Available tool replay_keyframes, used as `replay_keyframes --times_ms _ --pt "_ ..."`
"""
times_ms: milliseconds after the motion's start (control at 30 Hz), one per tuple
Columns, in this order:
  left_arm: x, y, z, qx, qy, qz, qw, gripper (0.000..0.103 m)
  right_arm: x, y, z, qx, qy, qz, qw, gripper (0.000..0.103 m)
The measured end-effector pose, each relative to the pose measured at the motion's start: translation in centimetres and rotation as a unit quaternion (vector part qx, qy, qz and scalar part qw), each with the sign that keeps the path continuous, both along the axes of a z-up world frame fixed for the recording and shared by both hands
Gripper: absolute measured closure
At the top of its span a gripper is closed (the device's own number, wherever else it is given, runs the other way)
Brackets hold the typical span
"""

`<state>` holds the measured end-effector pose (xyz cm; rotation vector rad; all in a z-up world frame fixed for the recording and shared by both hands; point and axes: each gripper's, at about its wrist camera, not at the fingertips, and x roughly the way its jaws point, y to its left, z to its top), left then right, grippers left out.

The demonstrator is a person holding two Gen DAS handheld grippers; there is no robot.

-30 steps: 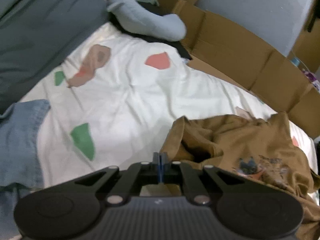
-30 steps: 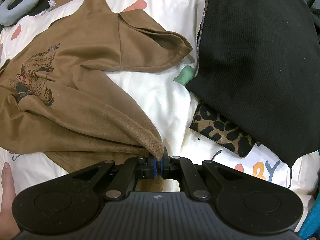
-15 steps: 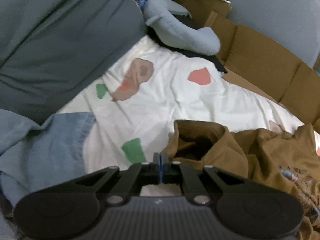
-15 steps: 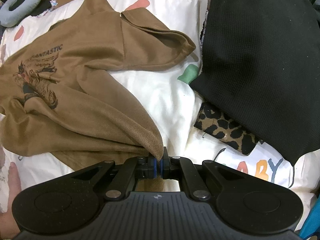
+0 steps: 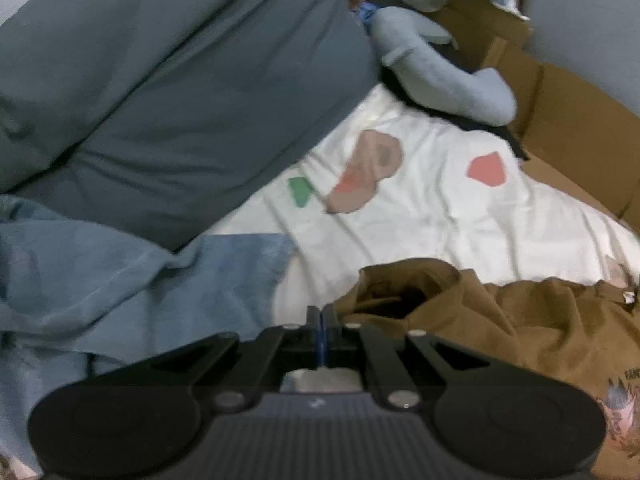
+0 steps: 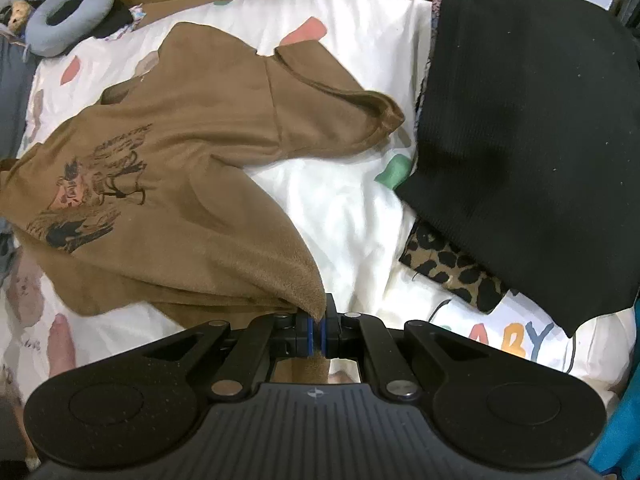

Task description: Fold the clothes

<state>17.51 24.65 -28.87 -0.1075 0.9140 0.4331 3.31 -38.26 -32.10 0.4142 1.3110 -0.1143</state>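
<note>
My right claw (image 6: 318, 330) pinches brown T-shirt (image 6: 168, 184) corner; my left claw (image 5: 321, 334) closed, fabric edge beside it, grip unclear.

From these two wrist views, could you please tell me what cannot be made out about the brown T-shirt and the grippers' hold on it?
- Left wrist view: the left gripper is shut; any cloth between its pads is hidden by the gripper body and blur.
- Right wrist view: the brown T-shirt print lettering is too small to read.
- Right wrist view: the leopard-print garment is mostly covered by the black knit garment.
</note>
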Motion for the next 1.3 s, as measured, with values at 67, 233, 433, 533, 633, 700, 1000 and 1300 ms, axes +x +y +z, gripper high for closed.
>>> replay_keyframes --times_ms 67,233,433,533,633,700,1000,1300 --pt "-0.6 0.6 -0.2 0.003 0.008 0.005 1.0000 0.102 -0.3 0.2 0.0 0.005 0.006 0.001 1.000 0.102" --pt "-3.3 3.6 0.4 0.038 0.022 0.072 0.9964 0.103 -0.9 0.2 0.1 0.011 0.018 -0.004 1.000 0.102" --pt "-4.7 4.2 -0.3 0.013 0.034 0.064 0.9973 0.103 -1.0 0.5 -0.6 0.016 0.043 -0.003 0.999 0.100" --pt "-4.2 3.3 -0.8 -0.008 0.036 0.045 0.9983 0.103 -1.1 0.1 -0.5 0.010 0.045 -0.017 0.999 0.096" --pt "-3.2 2.3 -1.1 -0.029 0.033 0.023 0.9988 0.100 -1.2 -0.4 0.1 0.005 0.031 -0.030 0.999 0.065" --pt "-2.4 1.4 -1.1 -0.034 0.027 0.008 0.9990 0.097 -0.8 -0.5 0.5 0.005 0.020 -0.032 0.999 0.063" --pt "1.2 -2.0 -1.5 -0.056 0.011 -0.040 0.9976 0.095 2.2 -0.8 1.0 0.016 -0.031 -0.039 0.999 0.063" --pt "3.8 -5.5 -2.4 -0.074 0.004 -0.096 0.9926 0.078 8.0 0.2 0.6 0.004 -0.091 0.000 0.996 0.063"
